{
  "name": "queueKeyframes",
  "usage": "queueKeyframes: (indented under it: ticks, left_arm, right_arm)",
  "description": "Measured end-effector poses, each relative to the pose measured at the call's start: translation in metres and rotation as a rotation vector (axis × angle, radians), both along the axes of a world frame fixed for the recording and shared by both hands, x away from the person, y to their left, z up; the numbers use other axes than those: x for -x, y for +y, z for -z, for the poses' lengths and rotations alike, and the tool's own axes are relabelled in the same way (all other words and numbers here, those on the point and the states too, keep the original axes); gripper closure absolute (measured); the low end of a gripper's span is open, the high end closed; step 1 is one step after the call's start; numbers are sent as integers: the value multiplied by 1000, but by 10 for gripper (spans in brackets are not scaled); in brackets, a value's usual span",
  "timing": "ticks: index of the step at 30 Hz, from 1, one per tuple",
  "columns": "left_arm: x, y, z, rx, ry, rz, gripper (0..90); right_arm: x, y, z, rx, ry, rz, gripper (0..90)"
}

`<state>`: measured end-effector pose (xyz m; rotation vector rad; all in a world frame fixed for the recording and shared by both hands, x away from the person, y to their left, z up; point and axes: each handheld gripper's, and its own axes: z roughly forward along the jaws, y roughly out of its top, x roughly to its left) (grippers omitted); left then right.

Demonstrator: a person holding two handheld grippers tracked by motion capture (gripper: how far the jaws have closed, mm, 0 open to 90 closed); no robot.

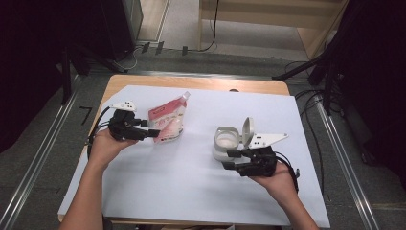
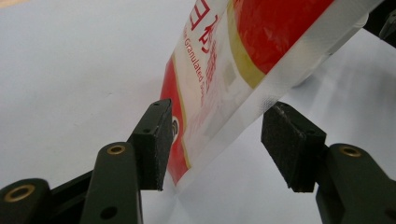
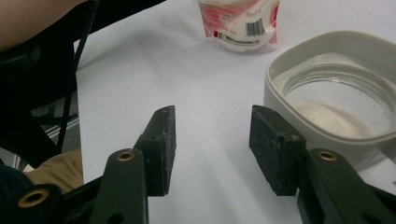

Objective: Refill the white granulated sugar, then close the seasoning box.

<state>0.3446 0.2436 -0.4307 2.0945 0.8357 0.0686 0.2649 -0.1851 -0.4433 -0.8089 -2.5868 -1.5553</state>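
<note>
A wooden table (image 1: 201, 82) under a white board (image 1: 191, 177) stood on grey carpeted floor (image 1: 38, 143), flanked by metal floor rails (image 1: 43, 153). Black cables (image 1: 210, 28) trailed across the floor toward pale wooden furniture (image 1: 287, 19) beyond, with dark curtains (image 1: 28, 57) and black stands (image 1: 330, 62) at either side.

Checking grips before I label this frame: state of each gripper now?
Left gripper: open, sugar pouch between the jaws, pads not clamping it.
Right gripper: open, empty, beside the jar.

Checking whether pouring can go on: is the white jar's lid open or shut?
Open: the jar has its lid flipped up, white grains visible inside.
</note>
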Motion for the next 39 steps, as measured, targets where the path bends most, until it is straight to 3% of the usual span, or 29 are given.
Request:
queueKeyframes:
  ticks: [3, 7, 18, 25, 34, 39]
  left_arm:
    - [2, 2, -1, 10, 5, -3, 440]
    - [3, 7, 0, -13, 3, -10, 436]
    - [7, 23, 0, -6, -1, -34, 436]
    - [9, 24, -2, 18, -40, -28, 436]
    - [9, 24, -2, 8, -29, -31, 436]
    - [8, 25, -1, -3, -18, -57, 434]
  right_arm:
    - [-1, -3, -1, 8, -6, -2, 516]
    - [-3, -9, -2, 21, -8, -2, 511]
    - [-5, -23, -8, 6, -3, 12, 541]
    - [-5, -38, -10, 19, 8, 33, 648]
    - [-10, -54, -10, 21, 28, 63, 821]
    - [-12, -62, -13, 28, 44, 64, 900]
